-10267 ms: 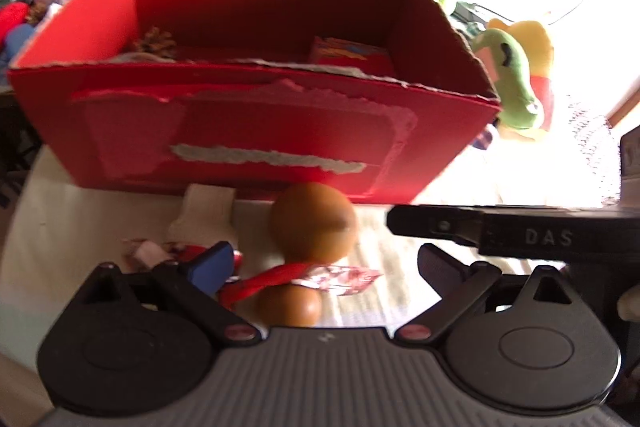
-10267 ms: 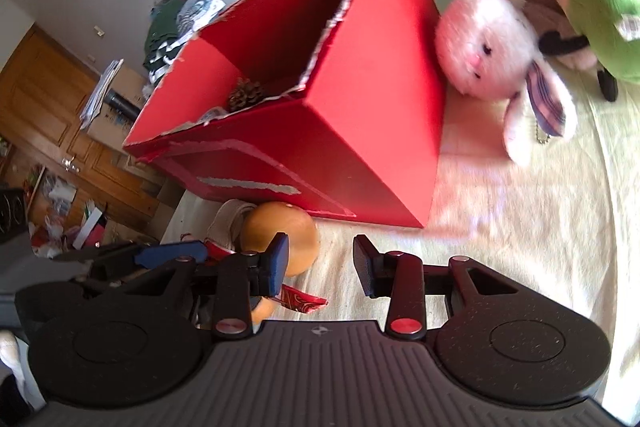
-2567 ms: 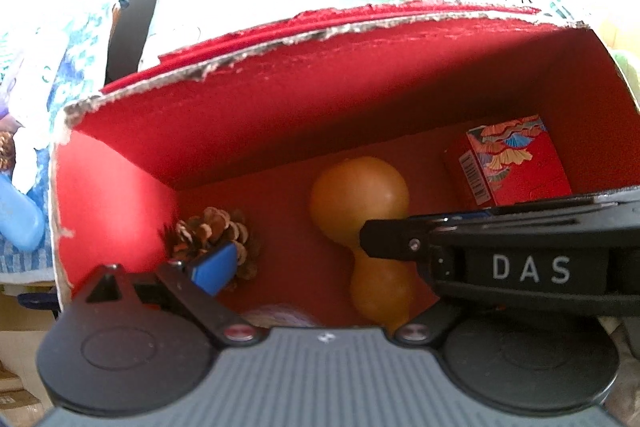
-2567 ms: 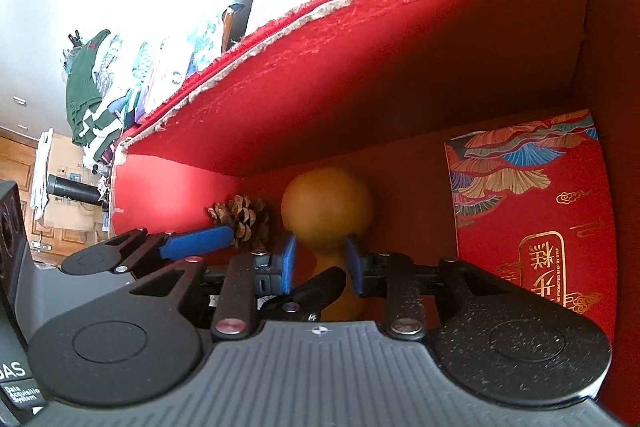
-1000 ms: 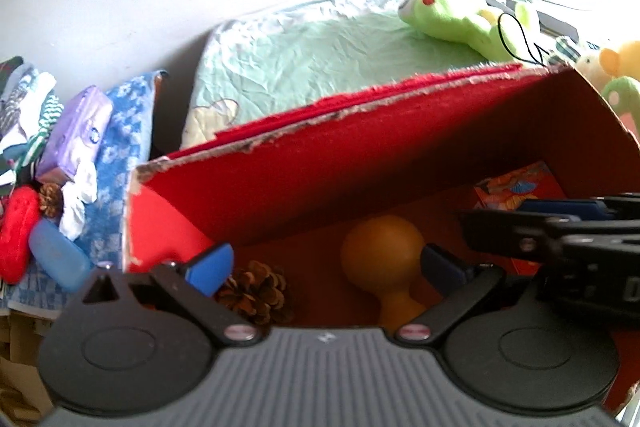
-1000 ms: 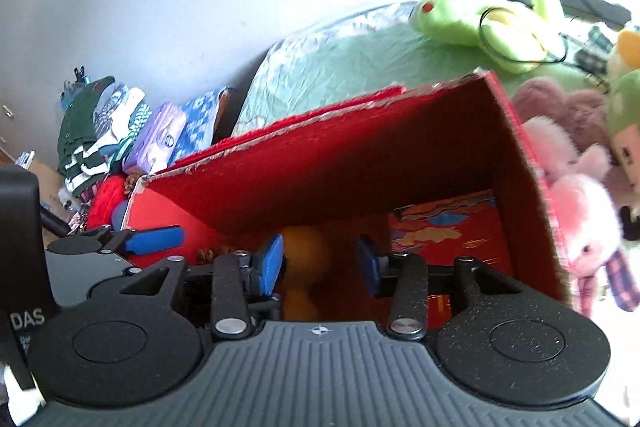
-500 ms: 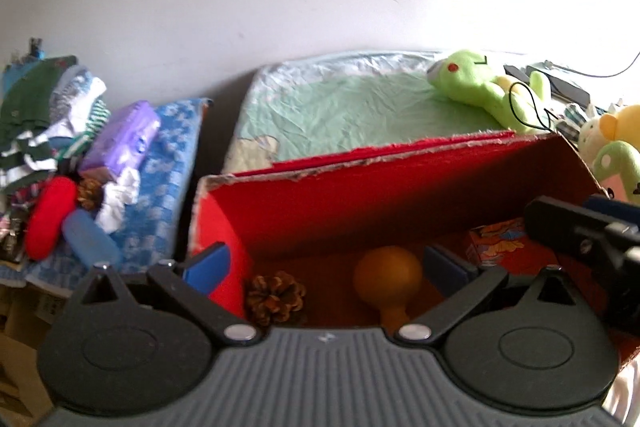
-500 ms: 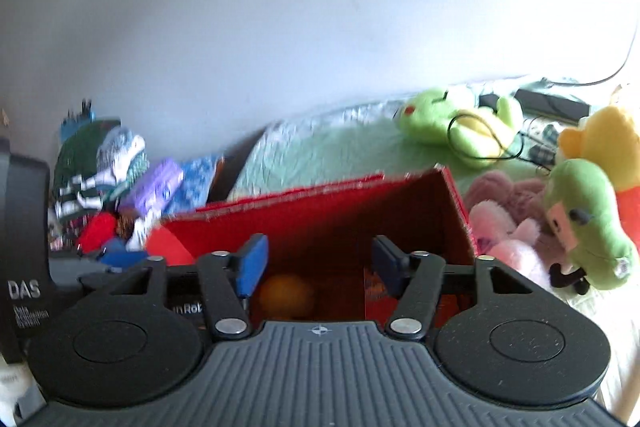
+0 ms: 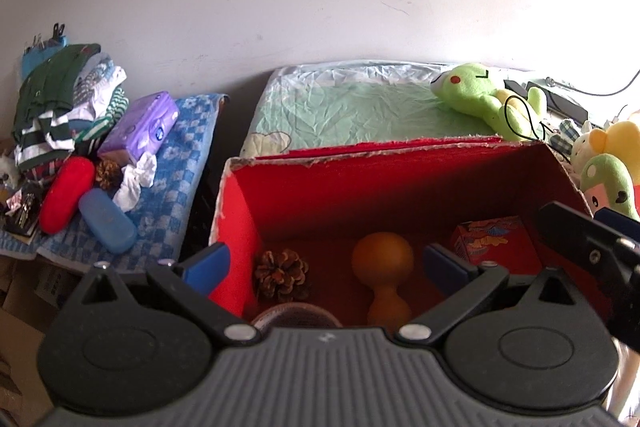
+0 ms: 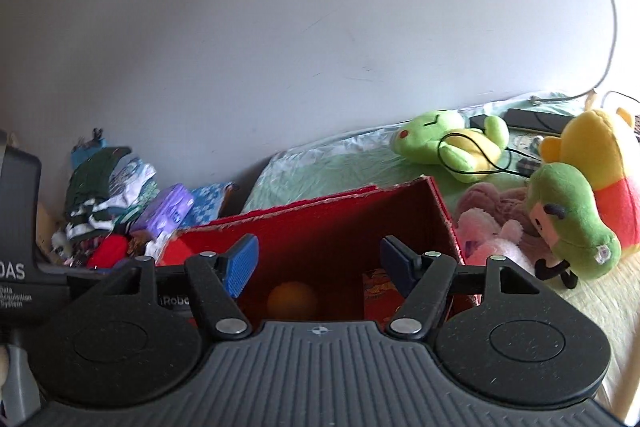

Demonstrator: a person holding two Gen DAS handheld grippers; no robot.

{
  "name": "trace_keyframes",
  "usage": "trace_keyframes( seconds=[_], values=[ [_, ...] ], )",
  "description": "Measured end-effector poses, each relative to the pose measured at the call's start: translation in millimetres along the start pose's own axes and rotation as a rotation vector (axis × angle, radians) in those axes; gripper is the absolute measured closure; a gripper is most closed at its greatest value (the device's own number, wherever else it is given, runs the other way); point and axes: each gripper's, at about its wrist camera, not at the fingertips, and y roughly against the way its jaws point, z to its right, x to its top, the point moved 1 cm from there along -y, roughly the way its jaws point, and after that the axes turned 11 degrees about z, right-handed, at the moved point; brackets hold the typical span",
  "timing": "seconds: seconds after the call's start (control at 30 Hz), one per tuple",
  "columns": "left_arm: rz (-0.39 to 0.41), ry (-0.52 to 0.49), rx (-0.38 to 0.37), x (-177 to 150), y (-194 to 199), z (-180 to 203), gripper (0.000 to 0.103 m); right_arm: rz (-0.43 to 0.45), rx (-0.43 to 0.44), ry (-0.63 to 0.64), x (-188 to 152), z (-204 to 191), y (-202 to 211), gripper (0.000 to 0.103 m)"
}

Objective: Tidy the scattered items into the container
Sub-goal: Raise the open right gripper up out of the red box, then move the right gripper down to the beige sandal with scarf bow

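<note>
While both tools hang above the near edge of the open red cardboard box (image 9: 320, 195), neither has anything in its grip. The left hand-held gripper (image 9: 326, 261) stands with its blue-padded jaws spread wide and nothing between them. The right hand-held gripper (image 10: 320, 263) is likewise wide apart and bare, its jaws having just been opening.

Below and ahead of the left hand-held gripper, on the box floor, lie 3 things. A brown pine cone (image 9: 282, 273) sits just inside its left finger, near the box's left wall. An orange gourd-shaped wooden toy (image 9: 382, 267) lies between the 2 fingers, its round bulb pointing away. A small red printed carton (image 9: 494, 239) stands just beyond the right finger, toward the right wall. A round brownish rim shows at the very base of the view, too hidden to name.

Seen past the right hand-held gripper, the gourd and the carton lie low between its fingers.

Off to the left of the left hand-held gripper, a blue checked cloth (image 9: 180, 163) carries a purple tissue pack (image 9: 140, 127), a red case (image 9: 62, 193) and a blue case (image 9: 106, 221). Farther ahead on the right, a green plush frog (image 9: 480, 99) lies on the pale green bed sheet (image 9: 352, 111).
</note>
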Motion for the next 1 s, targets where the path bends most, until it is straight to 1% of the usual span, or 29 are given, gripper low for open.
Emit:
trace_keyframes(
  seconds=[0.07,0.13,0.3,0.33,0.43,0.47,0.53,0.63,0.7,0.77,0.83,1.0],
  values=[
    [0.007,0.028,-0.008,-1.3,9.0,-5.5,0.0,-0.003,0.031,0.007,-0.4,0.6,3.8,0.032],
    [0.016,0.06,-0.021,-3.5,18.6,-11.5,0.0,-0.007,0.08,0.008,-0.7,3.0,6.6,0.033],
    [0.015,0.177,-0.094,-19.0,37.8,-24.9,0.001,-0.029,0.193,-0.013,-3.0,12.7,13.9,0.036],
    [0.012,0.195,-0.099,-23.8,40.9,-26.0,0.001,-0.032,0.214,-0.01,-3.4,14.7,15.6,0.036],
    [-0.012,0.232,-0.085,-37.6,48.7,-24.7,0.001,-0.057,0.292,0.01,-5.7,19.7,22.3,0.039],
    [-0.023,0.238,-0.085,-41.9,50.8,-23.2,0.001,-0.067,0.321,0.014,-7.0,21.6,25.4,0.04],
    [-0.015,0.218,-0.067,-48.4,58.4,-17.4,0.001,-0.086,0.372,0.028,-10.7,25.3,32.0,0.041],
    [-0.041,0.22,-0.077,-57.2,64.4,-8.9,0.004,-0.135,0.429,0.058,-19.6,31.1,36.8,0.05],
    [-0.034,0.214,-0.08,-61.3,71.8,-2.5,0.004,-0.175,0.458,0.039,-26.5,36.9,37.6,0.053],
    [-0.021,0.19,-0.058,-64.7,79.0,2.8,0.003,-0.219,0.491,0.015,-32.3,41.6,37.2,0.062],
    [-0.025,0.189,-0.047,-70.0,83.7,3.6,0.002,-0.251,0.514,0.007,-37.9,44.9,38.2,0.063],
    [-0.088,0.263,-0.067,-93.2,85.9,-3.3,0.002,-0.329,0.52,0.014,-52.1,49.3,35.0,0.063]
  ],
)
